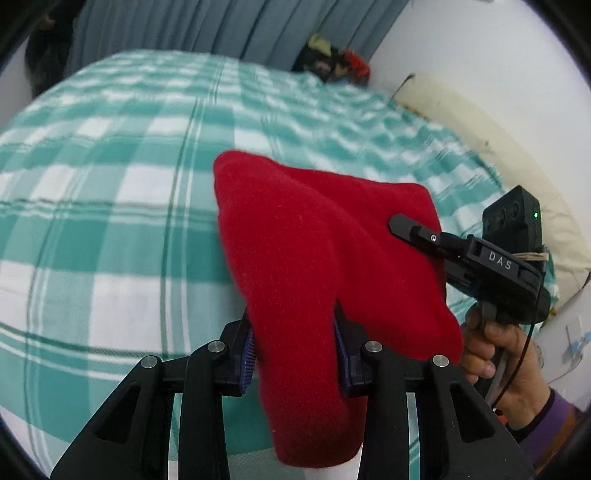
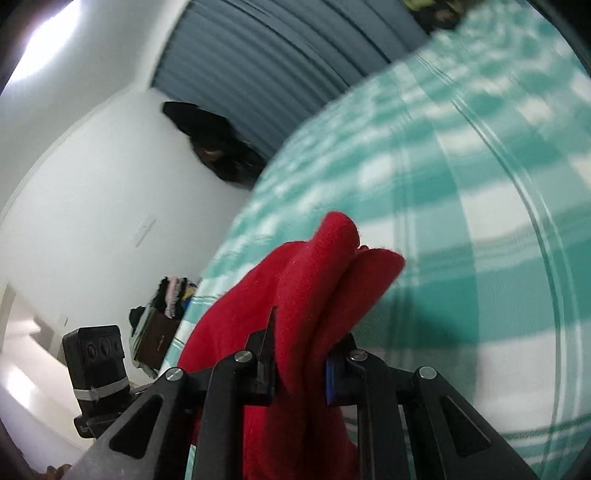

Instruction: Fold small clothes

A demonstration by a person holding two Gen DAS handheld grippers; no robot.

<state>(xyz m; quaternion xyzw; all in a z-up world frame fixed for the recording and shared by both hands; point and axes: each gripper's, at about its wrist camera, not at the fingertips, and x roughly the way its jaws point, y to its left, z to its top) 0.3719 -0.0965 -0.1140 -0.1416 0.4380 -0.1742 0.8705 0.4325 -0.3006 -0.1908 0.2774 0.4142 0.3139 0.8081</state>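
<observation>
We see the left tongs point(image 1: 293, 339) closed on a red knitted garment point(image 1: 317, 251), their blue pads pressing a bunched fold of it from either side near the bottom of the left wrist view. From that grip the red cloth spreads up and away, held clear above the bed point(image 1: 110, 192), with one rounded corner pointing to the far left.

The right tongs point(image 2: 299, 365) are likewise clamped on the same garment point(image 2: 314, 280): in the right wrist view a thick gather of red wool sits between the pads, and two folded lobes stick out beyond the fingertips. In the left wrist view the right tongs reach in from the right, one slim black finger point(image 1: 410, 229) lying across the cloth's right edge, with a person's hand point(image 1: 495, 354) on the handle below it.

Under the garment lies the bed's teal and white checked cover. At its far end hangs a grey-blue curtain point(image 1: 229, 29), and beside that a dark heap point(image 1: 332, 62), probably clothes, though it is too blurred for us to be sure. A pale pillow point(image 1: 480, 136) runs along the right wall.
</observation>
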